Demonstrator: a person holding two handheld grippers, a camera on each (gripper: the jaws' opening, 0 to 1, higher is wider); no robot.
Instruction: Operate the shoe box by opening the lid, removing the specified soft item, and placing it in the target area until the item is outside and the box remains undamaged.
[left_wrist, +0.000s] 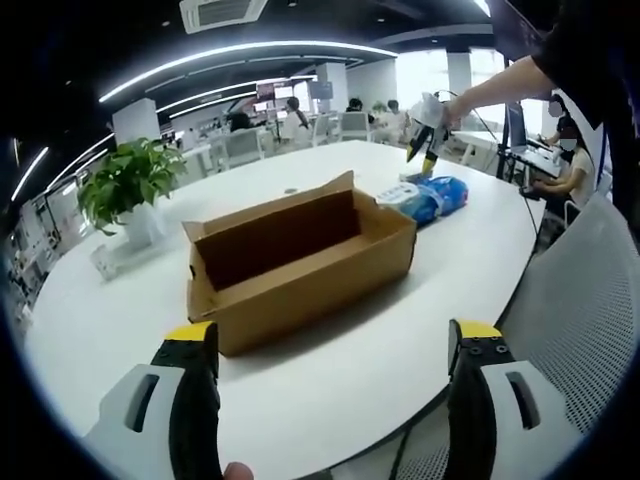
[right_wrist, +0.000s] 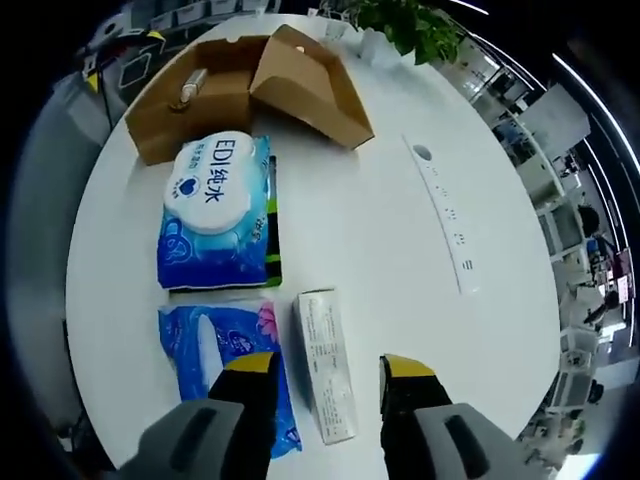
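blue wipes pack (right_wrist: 214, 212), "EDI纯水" label

I hold my left gripper (left_wrist: 335, 385) low with its jaws wide apart. My right gripper (right_wrist: 325, 385) points down, jaws apart too.

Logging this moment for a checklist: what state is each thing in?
Shoe box: lid open, a small bottle-like item inside.
Large wet-wipes pack: lying flat on the table, outside the box.
Small blue pack: flat on the table.
White carton: lying flat.
Left gripper: open.
Right gripper: open.
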